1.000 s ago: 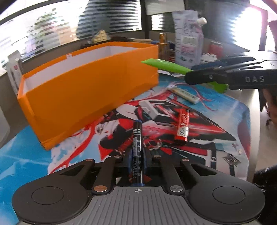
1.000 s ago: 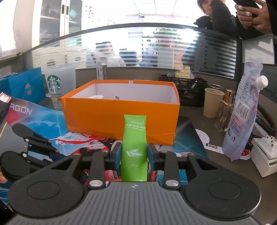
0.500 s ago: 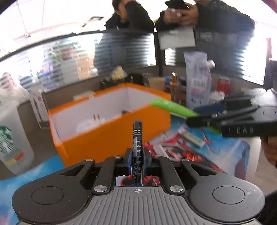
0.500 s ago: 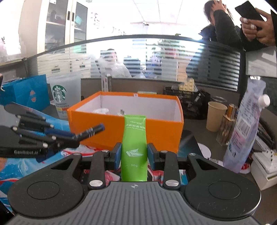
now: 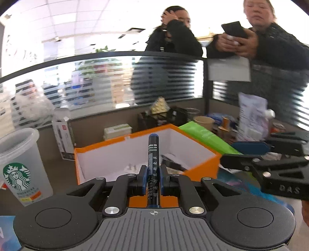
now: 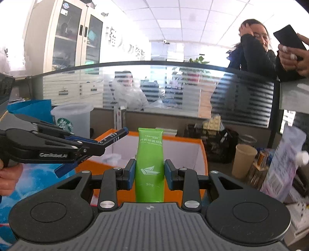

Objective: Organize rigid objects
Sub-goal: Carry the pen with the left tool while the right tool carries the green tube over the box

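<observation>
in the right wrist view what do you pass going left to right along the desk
left gripper with the marker → green tube in the right gripper → paper cup → white pouch

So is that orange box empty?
No. The open orange box already holds several small items on its white floor; what they are is unclear.

Open-plan office: striped glass desk partition (image 6: 241, 100), filing cabinet (image 6: 63, 36), ceiling tiles (image 6: 173, 17).
</observation>
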{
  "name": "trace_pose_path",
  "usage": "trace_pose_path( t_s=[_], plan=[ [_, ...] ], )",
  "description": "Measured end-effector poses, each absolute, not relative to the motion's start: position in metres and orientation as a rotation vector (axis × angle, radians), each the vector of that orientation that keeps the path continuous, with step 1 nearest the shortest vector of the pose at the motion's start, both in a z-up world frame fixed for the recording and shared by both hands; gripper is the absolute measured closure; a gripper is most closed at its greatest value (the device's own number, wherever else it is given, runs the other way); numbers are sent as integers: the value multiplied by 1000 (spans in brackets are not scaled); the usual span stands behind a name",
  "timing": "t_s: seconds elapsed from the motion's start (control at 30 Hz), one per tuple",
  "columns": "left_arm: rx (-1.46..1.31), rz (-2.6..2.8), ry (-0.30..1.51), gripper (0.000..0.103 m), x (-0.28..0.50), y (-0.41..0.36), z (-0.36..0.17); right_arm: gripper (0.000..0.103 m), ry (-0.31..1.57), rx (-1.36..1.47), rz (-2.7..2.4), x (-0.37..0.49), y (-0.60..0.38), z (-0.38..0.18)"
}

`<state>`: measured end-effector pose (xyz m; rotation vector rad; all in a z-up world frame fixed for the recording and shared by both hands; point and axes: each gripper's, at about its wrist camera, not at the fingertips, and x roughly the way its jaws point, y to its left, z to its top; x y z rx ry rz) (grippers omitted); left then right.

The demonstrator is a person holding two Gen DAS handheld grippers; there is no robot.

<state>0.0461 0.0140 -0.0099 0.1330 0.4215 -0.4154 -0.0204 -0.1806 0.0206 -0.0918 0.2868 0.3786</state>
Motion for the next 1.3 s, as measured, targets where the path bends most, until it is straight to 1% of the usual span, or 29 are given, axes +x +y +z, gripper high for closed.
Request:
trace_pose_path(
  t_s=[0.3,0.73,1.0,1.17,1.3],
  plan=[
    [107,-342,424,92,75,12,-6,74,298,-84,375,11,-175,28],
    [73,-225,486,92,135,9,-15,74,345,-14,397,71,-179,31],
    [61,-159,587,92,172,10,-41,74,433,-17,393,124,-177,15],
    [46,-140,652,92,180,13,-57,74,503,-42,404,144,-170,1],
    [55,-125,663,92,181,13,-60,74,547,-63,412,153,-164,-6]
  ],
)
